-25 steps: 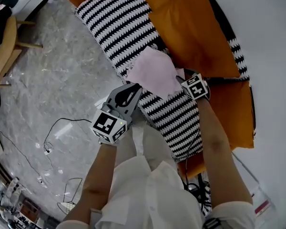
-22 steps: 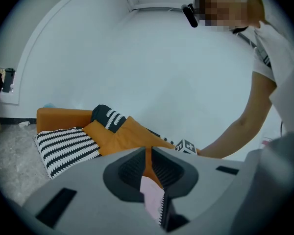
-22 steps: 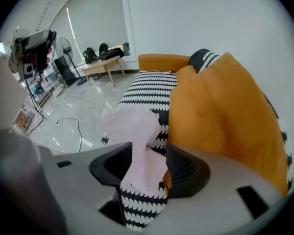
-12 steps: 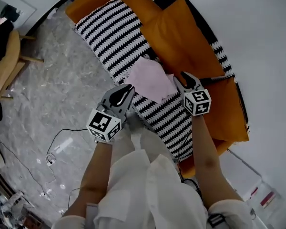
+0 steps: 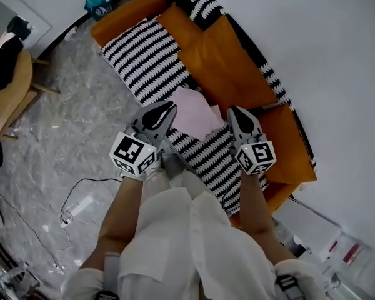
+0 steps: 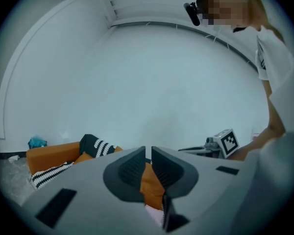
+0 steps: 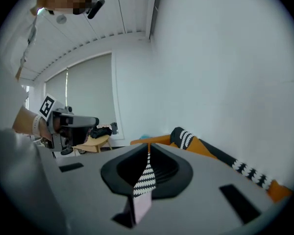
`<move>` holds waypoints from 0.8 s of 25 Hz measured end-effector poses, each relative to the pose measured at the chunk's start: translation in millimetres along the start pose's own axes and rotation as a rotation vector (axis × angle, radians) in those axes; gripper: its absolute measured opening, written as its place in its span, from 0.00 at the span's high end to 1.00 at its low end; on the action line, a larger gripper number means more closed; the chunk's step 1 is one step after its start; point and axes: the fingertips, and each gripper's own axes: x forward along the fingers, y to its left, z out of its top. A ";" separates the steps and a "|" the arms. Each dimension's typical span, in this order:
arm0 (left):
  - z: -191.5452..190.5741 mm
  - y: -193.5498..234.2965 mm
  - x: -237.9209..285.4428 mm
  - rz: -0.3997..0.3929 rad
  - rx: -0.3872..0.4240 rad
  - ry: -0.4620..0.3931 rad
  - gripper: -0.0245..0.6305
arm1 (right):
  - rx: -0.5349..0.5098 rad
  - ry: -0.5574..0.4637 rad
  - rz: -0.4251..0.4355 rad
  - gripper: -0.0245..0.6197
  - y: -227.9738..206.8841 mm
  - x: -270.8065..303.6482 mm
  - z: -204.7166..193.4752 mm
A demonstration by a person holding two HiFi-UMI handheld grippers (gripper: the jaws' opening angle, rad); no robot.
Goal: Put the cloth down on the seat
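The pink cloth (image 5: 194, 112) lies spread on the black-and-white striped seat (image 5: 144, 55) of the orange sofa, and nothing touches it. My left gripper (image 5: 169, 107) hangs in the air above the cloth's left edge, jaws together and empty. My right gripper (image 5: 232, 111) hangs above the cloth's right edge. Its jaws have just been closing and now meet with nothing between them. A strip of the cloth (image 7: 141, 204) shows far below, through the gap behind the right gripper's (image 7: 148, 148) tips. In the left gripper view the left gripper (image 6: 148, 153) points along the sofa at the wall.
Orange back cushions (image 5: 219, 55) stand behind the seat, against the white wall. A wooden chair (image 5: 9, 86) is at the left on the grey marble floor. A thin cable (image 5: 81, 189) lies on the floor near my legs. A teal object (image 5: 100, 2) sits by the sofa's far end.
Both grippers have risen away from the cloth, the right one more. The right jaws, spread half a second ago, are now together. The cloth stays flat on the seat.
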 end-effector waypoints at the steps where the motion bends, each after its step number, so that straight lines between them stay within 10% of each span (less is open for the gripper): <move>1: 8.3 -2.5 -2.2 -0.006 0.009 -0.010 0.89 | -0.007 -0.018 -0.004 0.93 2.9 -6.0 11.1; 20: 78.0 -9.2 -31.9 -0.007 0.120 -0.070 0.89 | -0.041 -0.168 -0.126 0.95 -9.9 -86.9 96.9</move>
